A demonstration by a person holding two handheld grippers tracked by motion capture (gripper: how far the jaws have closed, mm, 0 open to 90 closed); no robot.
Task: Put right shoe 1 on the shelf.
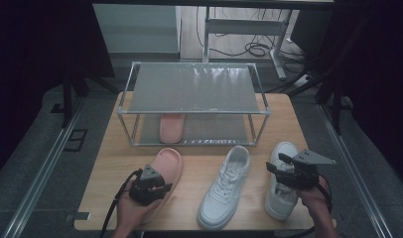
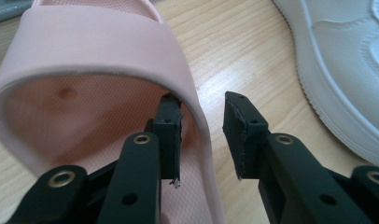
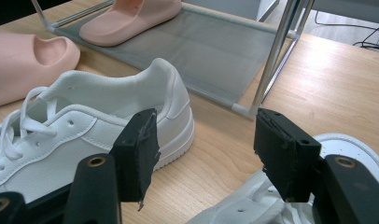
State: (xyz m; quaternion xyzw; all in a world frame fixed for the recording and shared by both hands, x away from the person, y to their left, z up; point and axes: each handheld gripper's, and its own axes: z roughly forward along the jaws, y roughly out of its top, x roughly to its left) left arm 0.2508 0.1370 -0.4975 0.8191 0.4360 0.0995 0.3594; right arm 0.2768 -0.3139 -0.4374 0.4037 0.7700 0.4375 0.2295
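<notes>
While the two-tier metal shoe rack (image 1: 192, 111) holds one pink slide, the matching pink foam slide (image 1: 166, 171) lies just before it; the left gripper (image 2: 204, 135), jaws unclenched astride its strap edge, may slip off. The right gripper (image 3: 201, 154) gapes empty.

Dim room – grey floor (image 1: 35, 144), dark curtains (image 1: 35, 44), desk frame (image 1: 249, 29) behind, cables (image 1: 256, 48).

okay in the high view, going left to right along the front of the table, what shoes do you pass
Pink slide sandal, with the left gripper at it → white sneaker lying in the middle → second white sneaker at the right, under the right gripper.
</notes>
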